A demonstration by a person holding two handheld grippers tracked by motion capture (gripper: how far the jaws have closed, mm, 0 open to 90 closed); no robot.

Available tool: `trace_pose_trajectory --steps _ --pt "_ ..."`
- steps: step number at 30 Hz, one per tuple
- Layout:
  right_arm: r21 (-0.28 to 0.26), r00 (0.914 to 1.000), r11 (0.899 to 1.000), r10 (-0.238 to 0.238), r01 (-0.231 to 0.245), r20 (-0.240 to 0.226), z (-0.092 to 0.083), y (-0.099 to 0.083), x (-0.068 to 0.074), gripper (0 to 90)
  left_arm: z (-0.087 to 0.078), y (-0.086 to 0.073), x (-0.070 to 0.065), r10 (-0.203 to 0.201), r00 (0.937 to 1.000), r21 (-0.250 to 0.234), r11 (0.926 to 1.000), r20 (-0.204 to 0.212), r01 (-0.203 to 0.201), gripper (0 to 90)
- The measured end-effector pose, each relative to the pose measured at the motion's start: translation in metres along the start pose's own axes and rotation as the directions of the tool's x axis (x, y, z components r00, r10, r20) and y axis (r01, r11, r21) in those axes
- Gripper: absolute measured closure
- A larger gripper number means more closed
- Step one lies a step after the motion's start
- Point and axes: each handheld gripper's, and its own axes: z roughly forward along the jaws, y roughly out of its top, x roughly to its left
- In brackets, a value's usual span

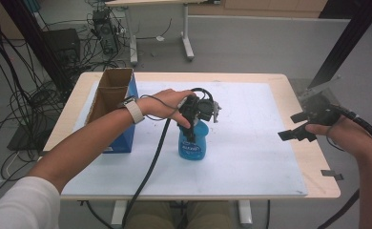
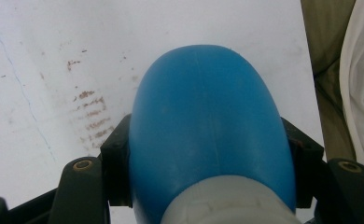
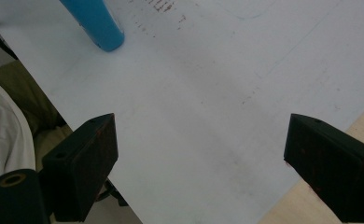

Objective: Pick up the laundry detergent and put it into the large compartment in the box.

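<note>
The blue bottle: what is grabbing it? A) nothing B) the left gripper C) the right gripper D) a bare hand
B: the left gripper has a black finger pressed on each side of the blue bottle, near its top.

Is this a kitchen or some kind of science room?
Most likely a lab or workshop, not a kitchen. Tangled cables lie on the grey floor, bare work tables stand about, and a person at one table grips a blue bottle with wired tongs beside a cardboard box.
</note>
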Motion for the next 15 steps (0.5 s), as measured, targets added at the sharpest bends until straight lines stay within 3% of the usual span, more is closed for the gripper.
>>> trace_pose_trajectory --steps 15 --pt "0.001 1.0000 1.000 0.000 0.000 0.002 -0.0017 0.0006 0.0014 9.7 0.0002 0.0018 -0.0004 -0.003 1.0000 0.006 1.0000 0.000 0.003 36.6"
